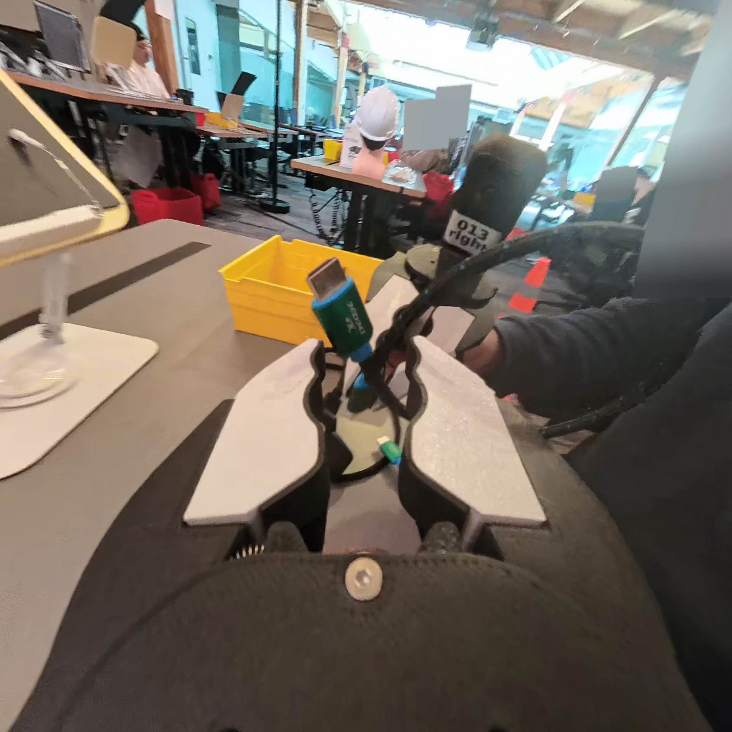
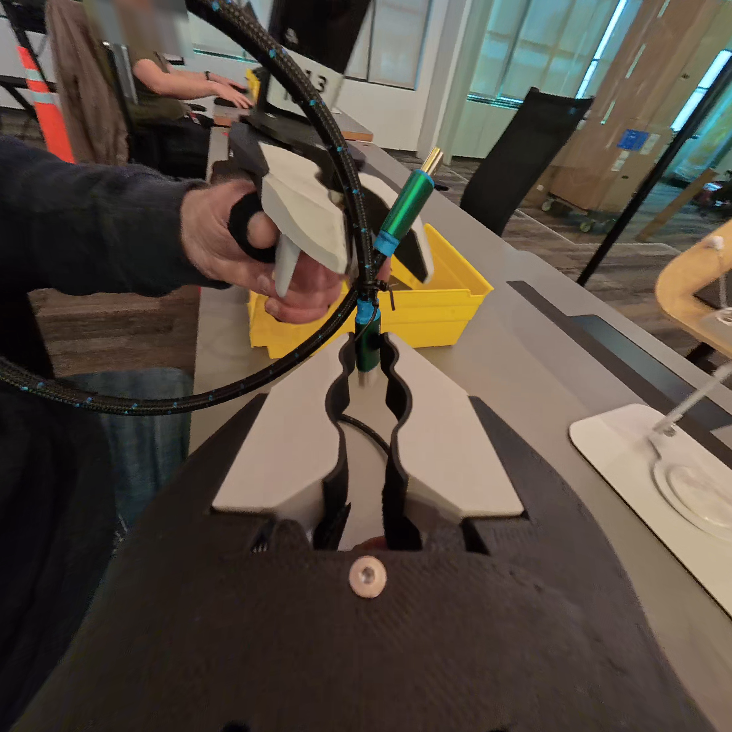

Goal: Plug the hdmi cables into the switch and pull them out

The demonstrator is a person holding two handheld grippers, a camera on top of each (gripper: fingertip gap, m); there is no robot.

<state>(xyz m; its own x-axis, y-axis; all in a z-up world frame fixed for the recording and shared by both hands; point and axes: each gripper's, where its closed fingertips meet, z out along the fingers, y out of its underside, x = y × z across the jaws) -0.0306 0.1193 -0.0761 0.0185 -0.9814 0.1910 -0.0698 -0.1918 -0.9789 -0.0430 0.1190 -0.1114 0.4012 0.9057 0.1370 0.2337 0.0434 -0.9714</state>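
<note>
Two grippers meet above the grey table point(image 2: 495, 356), near the yellow bin point(image 2: 435, 313). One green HDMI plug point(image 2: 368, 344) is clamped, tip down, by the right gripper point(image 2: 367, 348). Whether the left gripper point(image 1: 364, 356) grips is unclear — a second green plug point(image 1: 342, 313) sticks up beside its fingertips.

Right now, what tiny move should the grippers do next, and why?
Probably close the left gripper on the braided cable. Its fingers stand apart around it, while the right gripper seems to pinch the lower green plug. A black tie binds both plugs together, and no switch is in view.
</note>
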